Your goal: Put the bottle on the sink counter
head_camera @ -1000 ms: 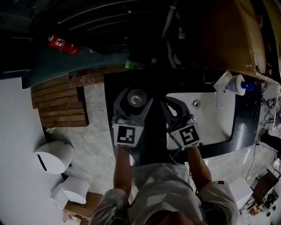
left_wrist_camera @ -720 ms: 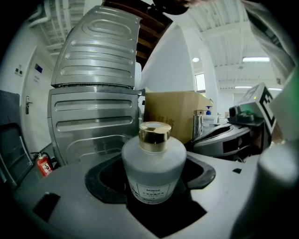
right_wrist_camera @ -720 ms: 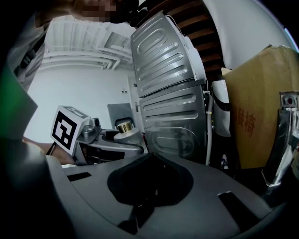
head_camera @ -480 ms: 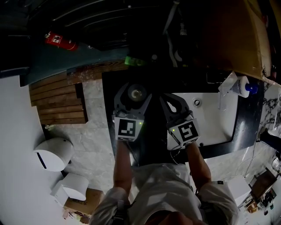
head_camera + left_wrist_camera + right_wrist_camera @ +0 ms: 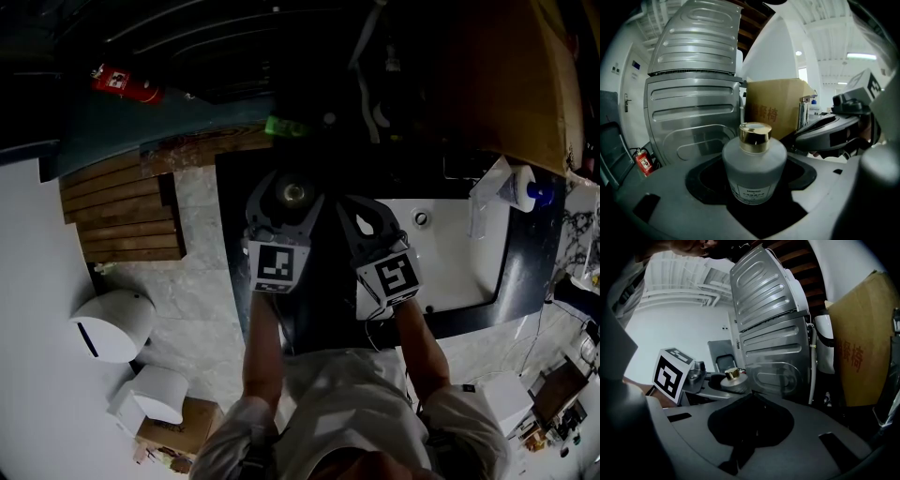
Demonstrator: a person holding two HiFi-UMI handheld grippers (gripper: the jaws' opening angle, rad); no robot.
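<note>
Clamping the bottle (image 5: 754,164), left gripper (image 5: 291,192); right gripper's (image 5: 751,397) jaws seemingly together.

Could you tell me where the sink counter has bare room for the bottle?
Bare: the dark counter left of the white basin, and the strip along its front. Crowded: the right end, by the white dispenser bottle.
</note>
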